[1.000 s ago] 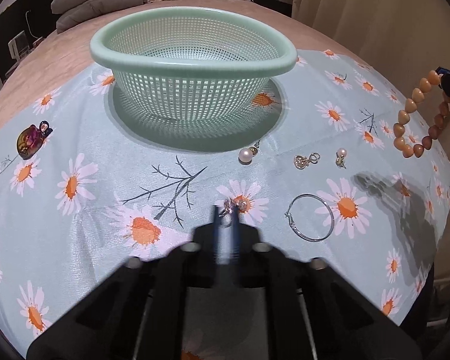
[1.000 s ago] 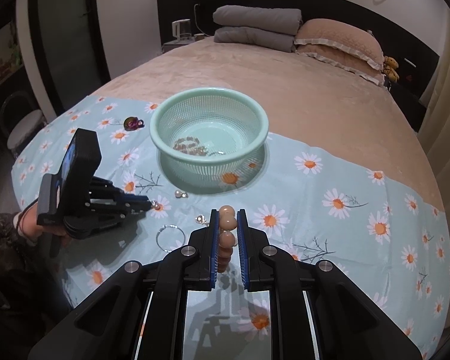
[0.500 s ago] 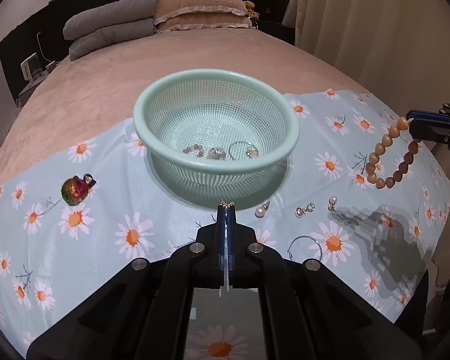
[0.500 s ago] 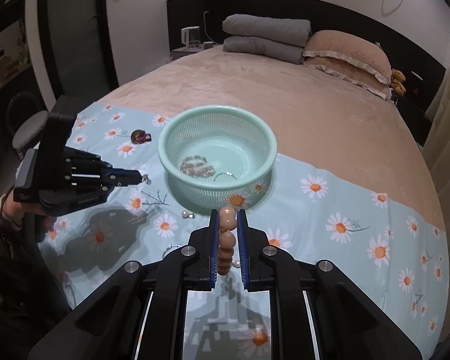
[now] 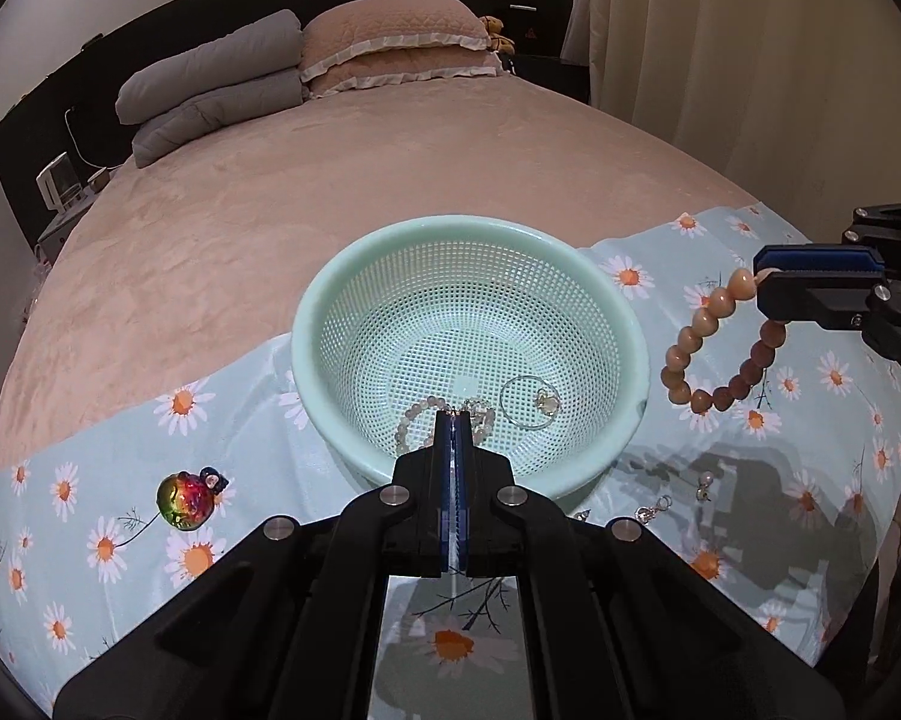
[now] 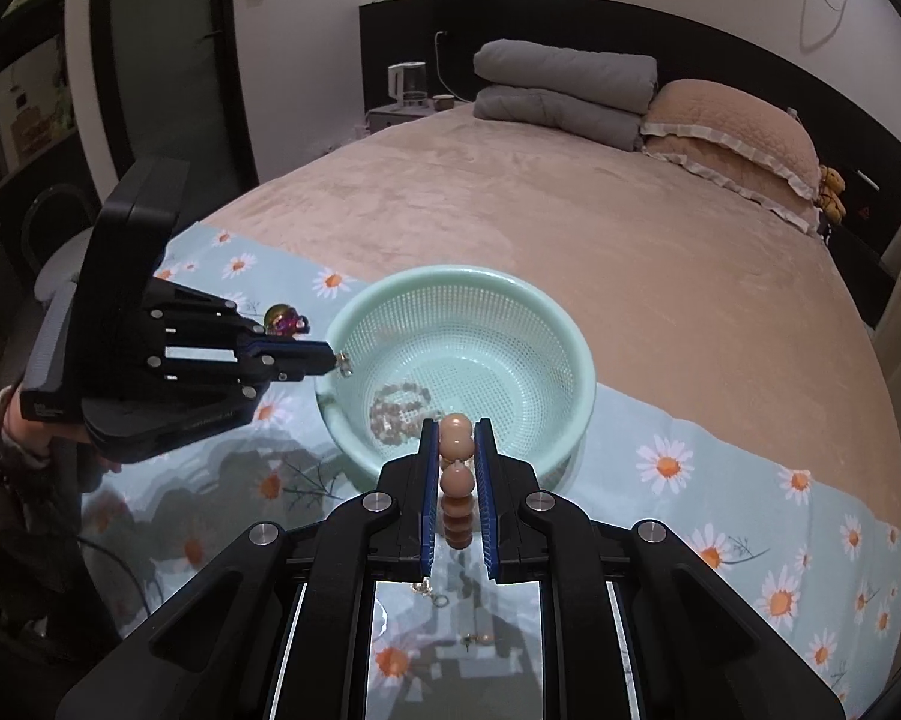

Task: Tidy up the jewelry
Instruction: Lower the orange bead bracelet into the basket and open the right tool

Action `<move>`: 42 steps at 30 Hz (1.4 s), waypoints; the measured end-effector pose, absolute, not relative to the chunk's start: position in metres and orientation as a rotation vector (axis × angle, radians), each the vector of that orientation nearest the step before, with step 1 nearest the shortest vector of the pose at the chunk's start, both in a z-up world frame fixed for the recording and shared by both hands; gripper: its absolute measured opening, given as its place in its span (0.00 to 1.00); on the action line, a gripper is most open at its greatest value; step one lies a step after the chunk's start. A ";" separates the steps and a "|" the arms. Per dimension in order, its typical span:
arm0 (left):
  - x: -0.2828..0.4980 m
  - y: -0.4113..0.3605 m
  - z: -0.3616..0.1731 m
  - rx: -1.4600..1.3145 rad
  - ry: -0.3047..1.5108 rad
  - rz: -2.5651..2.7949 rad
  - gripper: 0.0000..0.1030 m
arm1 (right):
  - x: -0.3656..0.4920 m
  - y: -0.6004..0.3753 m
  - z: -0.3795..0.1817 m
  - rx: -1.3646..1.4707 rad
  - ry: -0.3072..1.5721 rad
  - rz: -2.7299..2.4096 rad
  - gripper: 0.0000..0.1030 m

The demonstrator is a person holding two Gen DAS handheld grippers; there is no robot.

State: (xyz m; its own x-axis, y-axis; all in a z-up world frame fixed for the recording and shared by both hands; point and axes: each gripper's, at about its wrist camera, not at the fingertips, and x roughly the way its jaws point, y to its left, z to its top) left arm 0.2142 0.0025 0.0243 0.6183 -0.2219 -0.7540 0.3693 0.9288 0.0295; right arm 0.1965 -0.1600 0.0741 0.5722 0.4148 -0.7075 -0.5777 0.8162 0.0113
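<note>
A mint-green mesh basket (image 5: 468, 225) (image 6: 462, 273) stands on a daisy-print cloth (image 5: 120, 462) on the bed. It holds a pale bead bracelet (image 5: 417, 411), a thin hoop (image 5: 522, 399) and a small charm. My left gripper (image 5: 455, 417) (image 6: 332, 354) is shut on a small silver earring (image 6: 344, 365) and hovers over the basket's near rim. My right gripper (image 6: 455, 429) (image 5: 761, 276) is shut on a wooden bead bracelet (image 6: 456, 447) (image 5: 717, 354), which hangs in a loop just right of the basket.
A rainbow-coloured charm (image 5: 185, 498) (image 6: 282, 318) lies on the cloth left of the basket. Small earrings (image 5: 705, 483) (image 5: 654, 507) lie near the front right. Pillows (image 5: 390, 54) and folded grey bedding sit at the head of the bed. A person's hand (image 6: 12, 420) holds the left gripper.
My left gripper has risen off the cloth with the earring and come over the basket's rim. My right gripper has carried the wooden bracelet closer to the basket.
</note>
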 end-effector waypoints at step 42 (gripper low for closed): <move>0.173 -0.018 -0.054 0.223 0.907 -0.323 0.94 | 0.171 -0.218 -0.016 -0.140 0.855 0.339 0.84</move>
